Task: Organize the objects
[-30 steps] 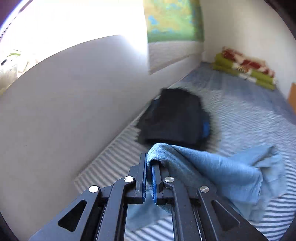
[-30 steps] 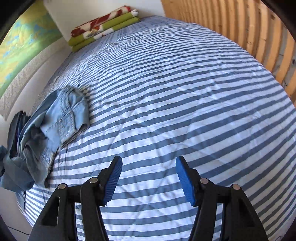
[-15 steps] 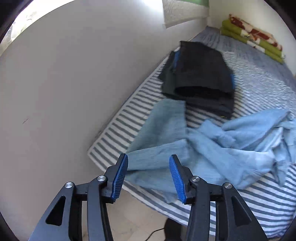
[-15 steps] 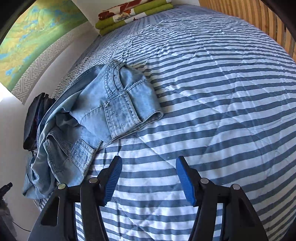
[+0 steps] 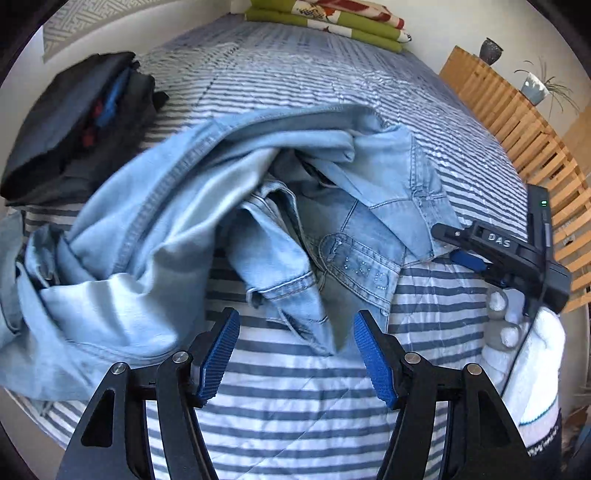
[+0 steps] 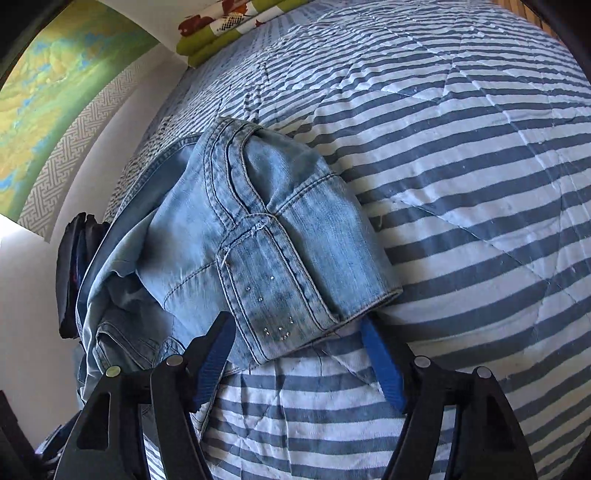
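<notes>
Light blue jeans [image 5: 207, 206] lie crumpled on the striped bed cover [image 5: 295, 424]. My left gripper [image 5: 295, 325] hovers over their near edge with its jaws opening; a loose denim fold reaches down between the blue pads, which do not press on it. At the right, a white-gloved hand [image 5: 524, 347] holds my right gripper [image 5: 452, 245] at the waistband. In the right wrist view the studded pocket corner of the jeans [image 6: 280, 266] lies between the opening jaws of the right gripper [image 6: 295, 328]; the right fingertip [image 6: 369, 332] sits by the hem, without squeezing.
A stack of dark folded clothes [image 5: 74, 122] lies at the bed's left edge by the white wall [image 6: 33, 295]. Folded green and red blankets [image 5: 332, 18] sit at the far end. A wooden slatted frame [image 5: 517, 122] with a vase and plant borders the right side.
The left gripper let go of the jeans leg, opened wide and swung right and down over the heap. The right gripper moved up to the waistband and opened a little wider.
</notes>
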Demonstrator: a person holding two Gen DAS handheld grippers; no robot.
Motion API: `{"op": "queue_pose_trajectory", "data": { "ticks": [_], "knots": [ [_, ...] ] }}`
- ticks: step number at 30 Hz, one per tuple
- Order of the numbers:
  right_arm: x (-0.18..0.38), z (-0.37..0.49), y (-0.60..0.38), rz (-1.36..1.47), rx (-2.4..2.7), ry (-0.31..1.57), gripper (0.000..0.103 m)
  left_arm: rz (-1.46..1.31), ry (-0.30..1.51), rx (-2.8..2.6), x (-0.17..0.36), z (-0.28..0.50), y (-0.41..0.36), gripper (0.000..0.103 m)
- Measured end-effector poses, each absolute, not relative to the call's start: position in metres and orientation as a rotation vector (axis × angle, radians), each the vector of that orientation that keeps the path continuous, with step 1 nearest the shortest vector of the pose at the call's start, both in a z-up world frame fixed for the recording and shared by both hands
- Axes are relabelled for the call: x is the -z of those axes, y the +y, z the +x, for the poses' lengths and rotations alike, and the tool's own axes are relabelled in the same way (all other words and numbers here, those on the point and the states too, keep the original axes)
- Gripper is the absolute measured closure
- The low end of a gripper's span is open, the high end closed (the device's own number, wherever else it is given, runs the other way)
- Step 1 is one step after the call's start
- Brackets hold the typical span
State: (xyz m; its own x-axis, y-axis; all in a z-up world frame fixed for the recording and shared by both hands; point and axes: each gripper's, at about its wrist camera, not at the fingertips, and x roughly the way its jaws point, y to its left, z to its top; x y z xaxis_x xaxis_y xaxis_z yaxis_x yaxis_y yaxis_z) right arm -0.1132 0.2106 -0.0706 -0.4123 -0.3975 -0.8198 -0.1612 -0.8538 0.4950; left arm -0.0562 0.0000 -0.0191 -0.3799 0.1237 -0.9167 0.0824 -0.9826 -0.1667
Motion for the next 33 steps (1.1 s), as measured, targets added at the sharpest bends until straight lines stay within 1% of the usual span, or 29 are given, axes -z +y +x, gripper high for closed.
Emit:
{"op": "queue_pose_trajectory", "data": {
  "ticks": [2, 3, 4, 5, 6, 7, 8, 11, 12, 14, 17, 19, 23, 27, 31, 33],
  "knots": [
    [0.071, -0.119, 0.206, 1.594, 2.388, -0.775, 0.035, -1.786, -0.231, -2.587, 0.043, -0.074, 0.014, 0.035],
    [0.071, -0.121, 0.205, 1.584, 2.389, -0.774, 0.042, -1.816, -0.230, -2.585, 0.054, -0.081, 0.016, 0.035],
    [0.069, -0.125, 0.204, 1.577, 2.394, -0.780, 0.053, -1.834, -0.240, -2.571, 0.063, -0.087, 0.019, 0.037],
    [0.070, -0.127, 0.205, 1.581, 2.402, -0.785, 0.078, -1.842, -0.245, -2.563, 0.071, -0.091, 0.021, 0.058],
    [0.069, -0.128, 0.208, 1.574, 2.402, -0.799, 0.084, -1.852, -0.243, -2.559, 0.073, -0.092, 0.022, 0.066],
    [0.068, -0.127, 0.214, 1.549, 2.392, -0.833, 0.086, -1.836, -0.252, -2.565, 0.072, -0.092, 0.023, 0.072],
    [0.065, -0.126, 0.220, 1.520, 2.382, -0.874, 0.089, -1.809, -0.264, -2.577, 0.066, -0.090, 0.023, 0.082],
    [0.044, -0.122, 0.236, 1.410, 2.361, -0.970, 0.092, -1.712, -0.312, -2.582, 0.037, -0.076, 0.023, 0.094],
    [0.034, -0.119, 0.239, 1.379, 2.368, -0.976, 0.093, -1.681, -0.304, -2.588, 0.026, -0.068, 0.024, 0.094],
    [0.012, -0.112, 0.245, 1.302, 2.405, -0.958, 0.093, -1.631, -0.323, -2.576, 0.005, -0.050, 0.023, 0.094],
    [-0.022, -0.095, 0.251, 1.214, 2.551, -0.815, 0.093, -1.576, -0.399, -2.505, -0.016, -0.013, 0.029, 0.095],
    [-0.036, -0.084, 0.263, 1.169, 2.621, -0.773, 0.094, -1.562, -0.367, -2.455, -0.021, 0.012, 0.047, 0.095],
    [-0.046, -0.068, 0.302, 1.146, 2.679, -0.819, 0.094, -1.553, -0.360, -2.306, -0.021, 0.054, 0.090, 0.095],
    [-0.050, -0.054, 0.337, 1.127, 2.729, -0.870, 0.094, -1.514, -0.380, -2.177, -0.019, 0.074, 0.144, 0.095],
    [-0.057, -0.047, 0.365, 1.110, 2.731, -0.897, 0.094, -1.496, -0.328, -2.111, -0.026, 0.082, 0.194, 0.096],
    [-0.066, -0.047, 0.374, 1.095, 2.748, -0.846, 0.094, -1.464, -0.261, -2.103, -0.034, 0.086, 0.218, 0.096]
  ]
}}
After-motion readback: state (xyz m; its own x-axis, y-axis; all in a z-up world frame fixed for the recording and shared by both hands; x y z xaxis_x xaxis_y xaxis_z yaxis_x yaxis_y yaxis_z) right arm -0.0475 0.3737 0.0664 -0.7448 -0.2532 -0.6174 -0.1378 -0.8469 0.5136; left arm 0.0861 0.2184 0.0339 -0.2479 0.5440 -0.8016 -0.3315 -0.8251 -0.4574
